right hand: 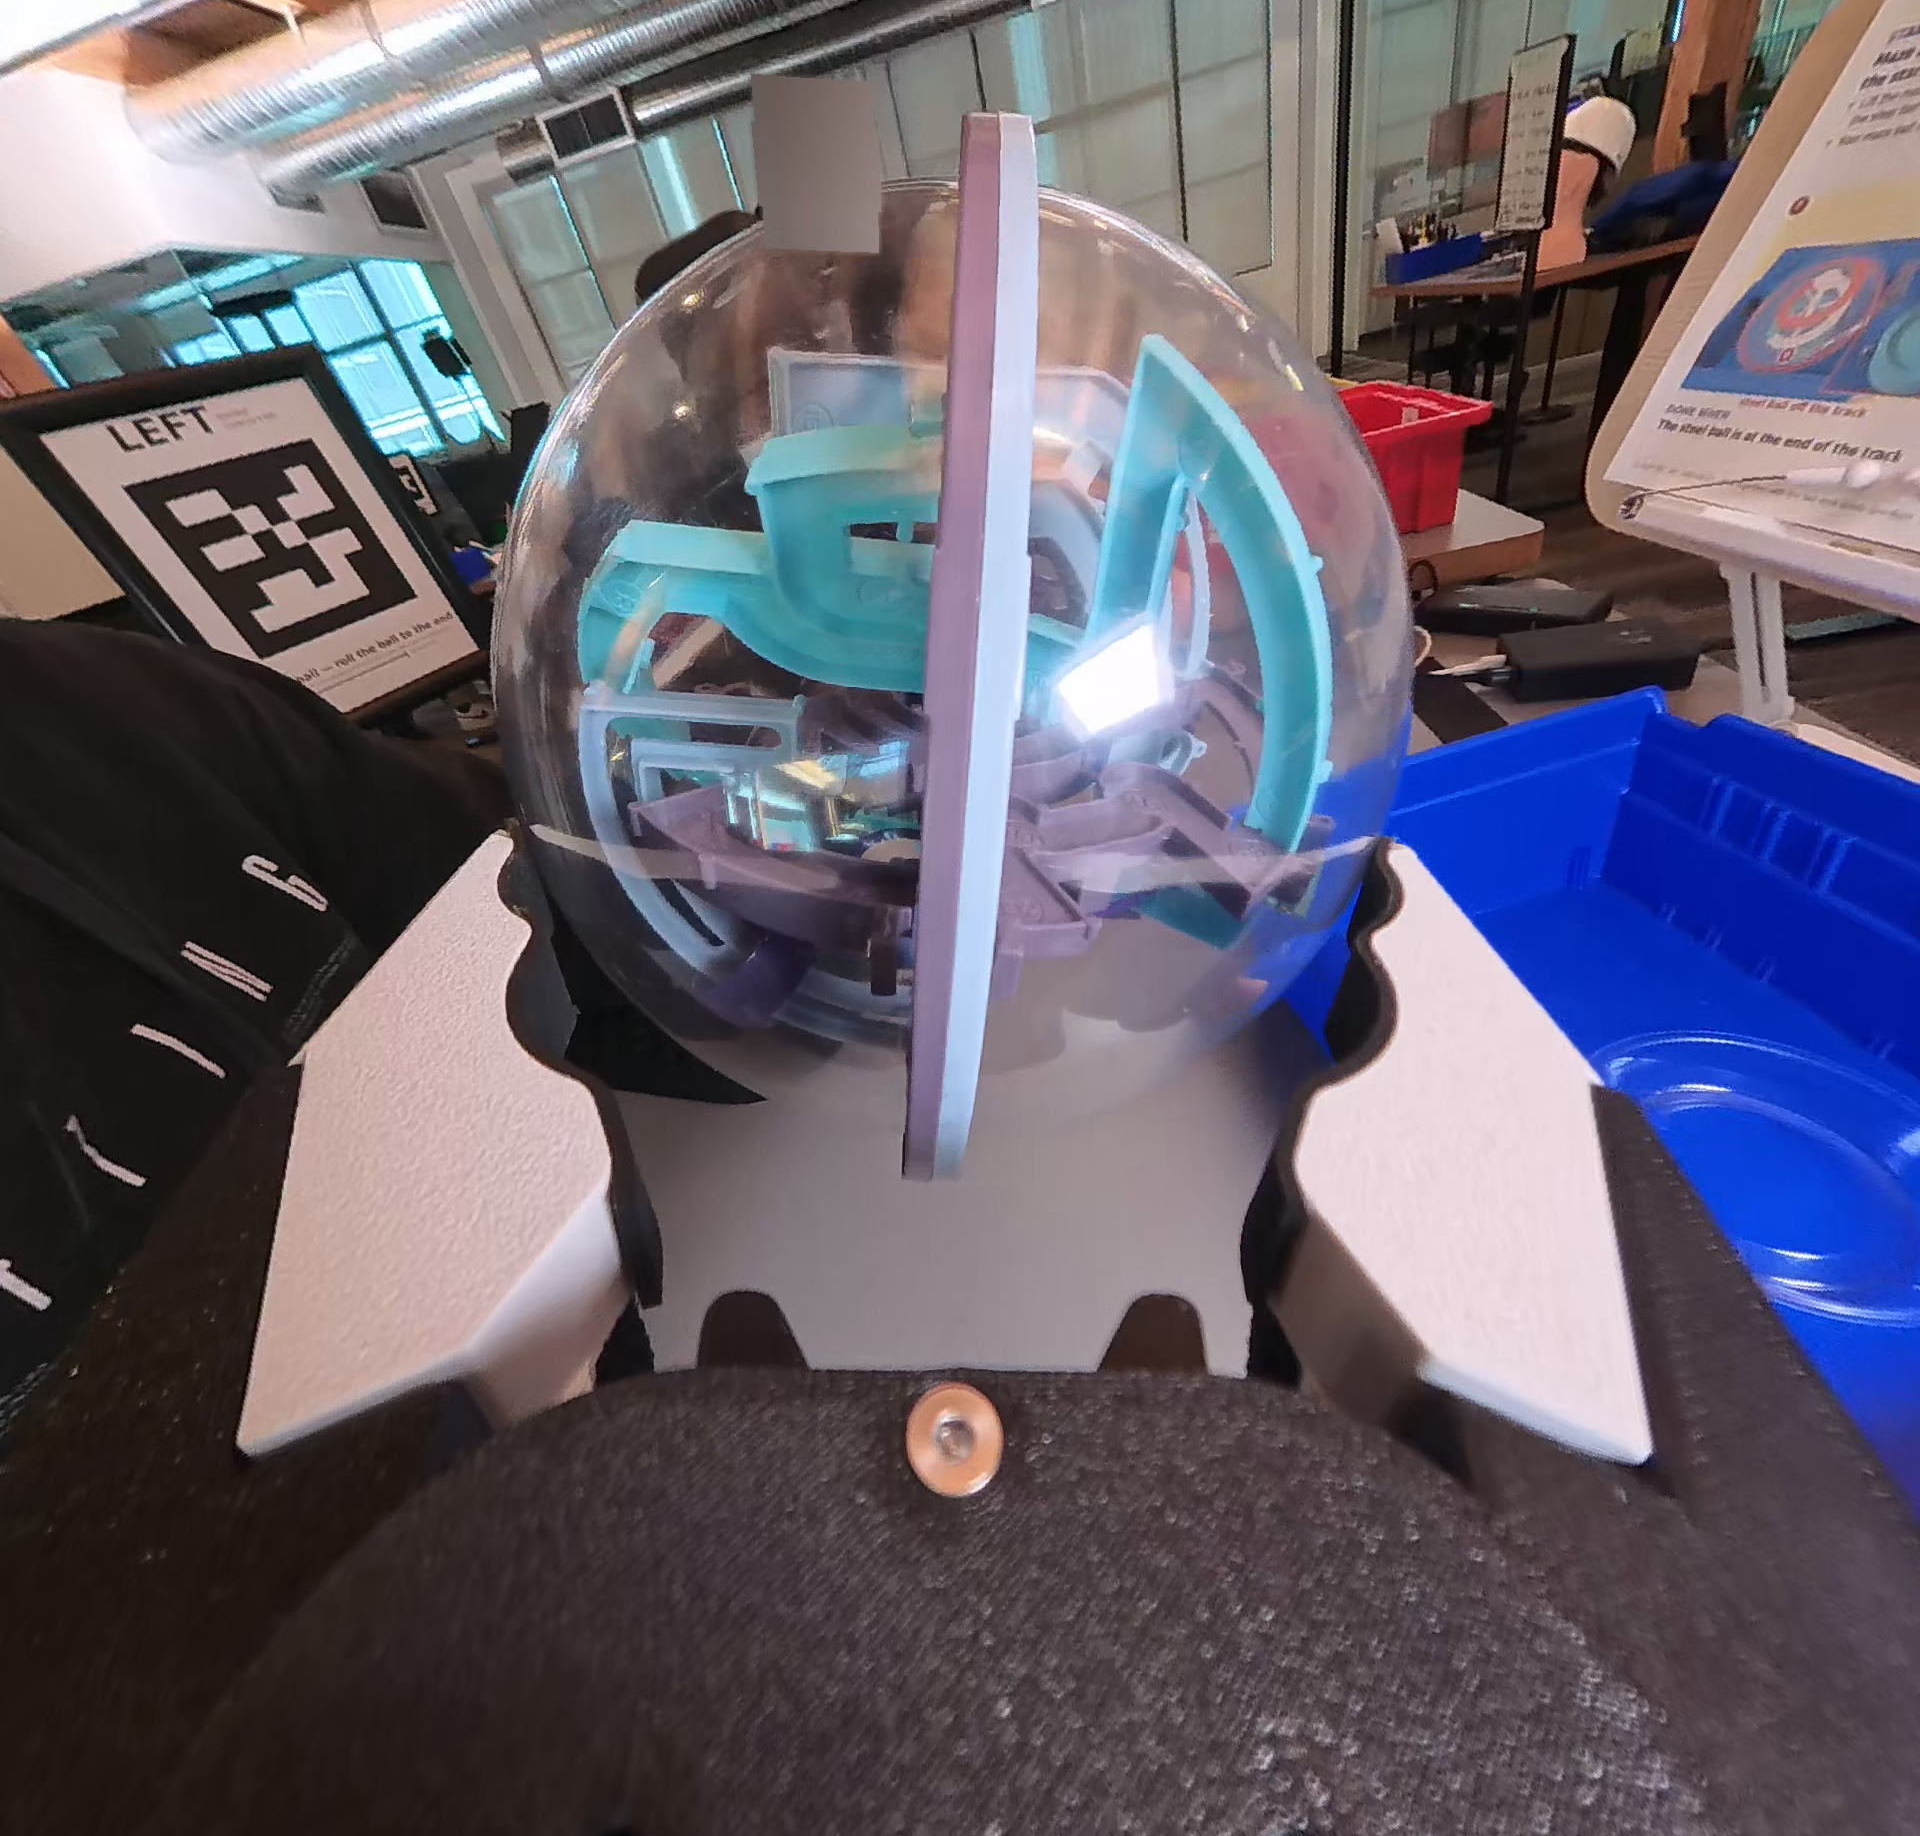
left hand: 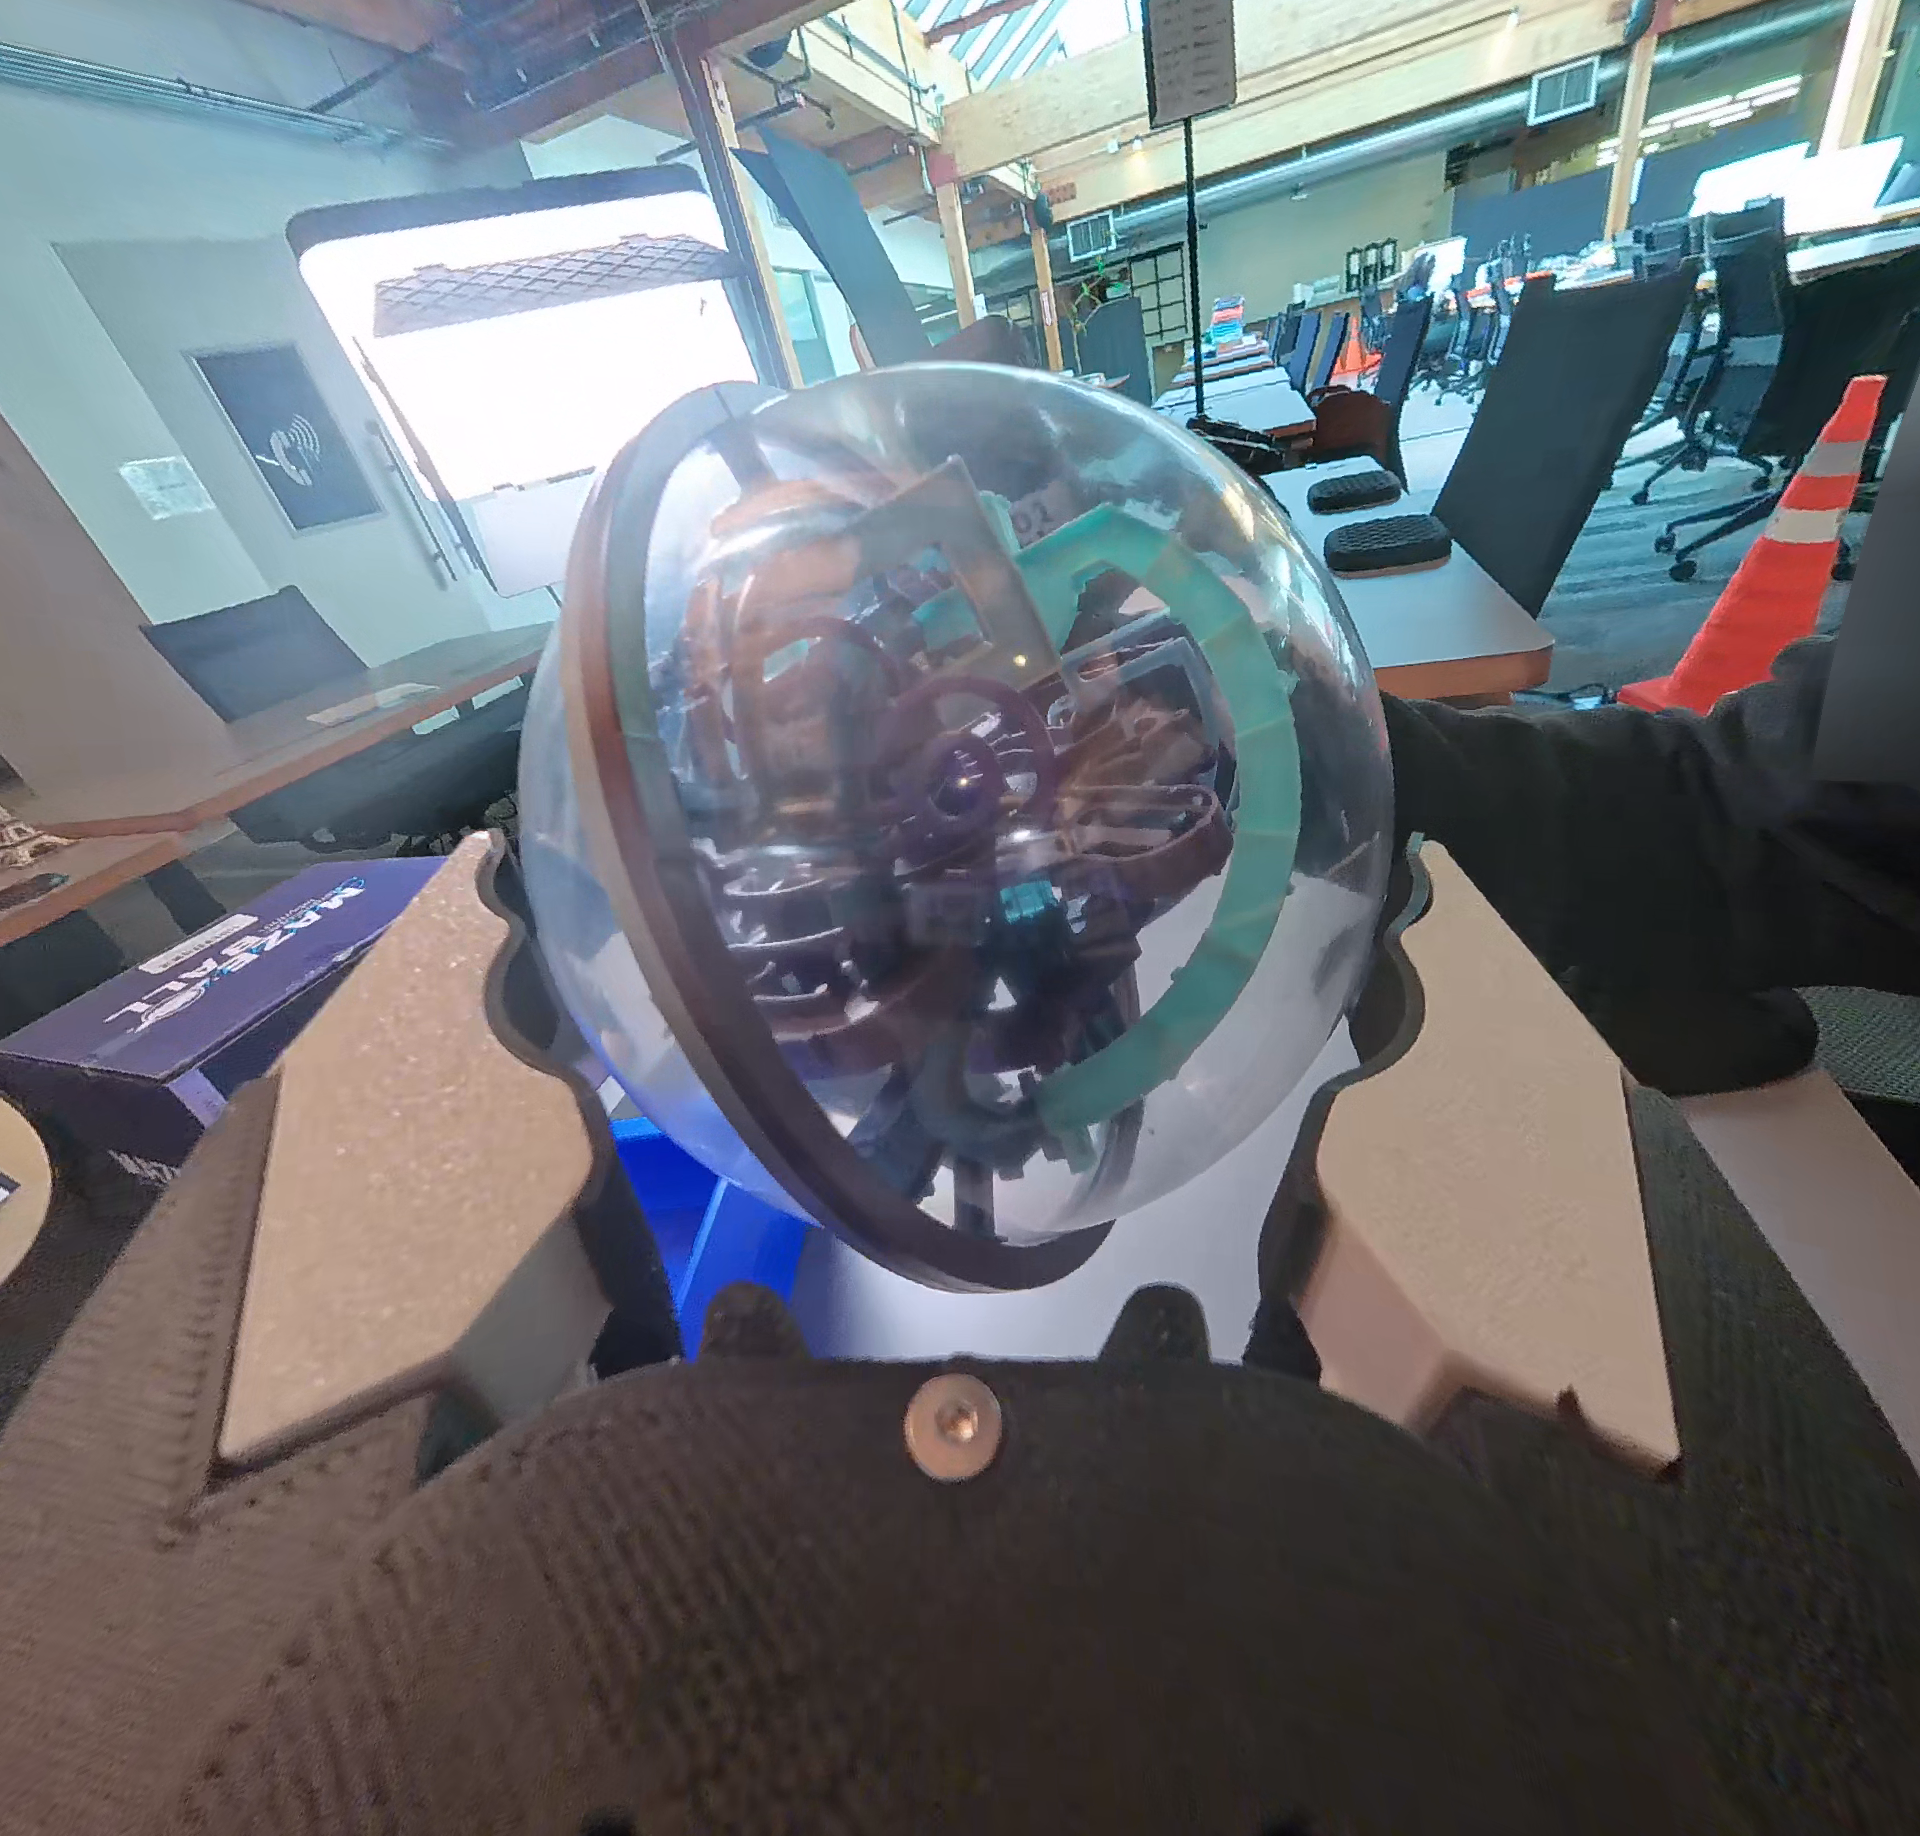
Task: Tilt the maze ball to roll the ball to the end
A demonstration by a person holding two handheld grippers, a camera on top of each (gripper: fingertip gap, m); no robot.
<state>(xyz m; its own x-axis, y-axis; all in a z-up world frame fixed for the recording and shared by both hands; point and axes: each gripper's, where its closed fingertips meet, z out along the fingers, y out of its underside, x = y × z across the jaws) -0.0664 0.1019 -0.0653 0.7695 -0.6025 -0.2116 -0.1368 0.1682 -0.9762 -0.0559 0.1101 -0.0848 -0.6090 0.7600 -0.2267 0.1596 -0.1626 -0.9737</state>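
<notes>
The maze ball (left hand: 956, 810) is a clear sphere with teal, purple and grey tracks inside and a dark rim band around it. In the left wrist view it sits tilted between my left gripper's (left hand: 951, 913) fingers, and both black pads (left hand: 509, 955) press on its sides. In the right wrist view the maze ball (right hand: 1143, 643) stands with its band (right hand: 966, 643) upright, and my right gripper (right hand: 951, 903) clasps it with both pads (right hand: 1361, 913) on its sides. The ball is off the white table (right hand: 935, 1267). I cannot make out the small steel ball inside.
A blue bin (right hand: 1662, 955) lies to the right, also under the ball in the left wrist view (left hand: 727, 1236). A purple box (left hand: 156, 1007) lies at left. A person's black sleeve (left hand: 1610, 851) is beside the ball. A marker sign (right hand: 260, 529) and an instruction board (right hand: 1787, 332) stand behind.
</notes>
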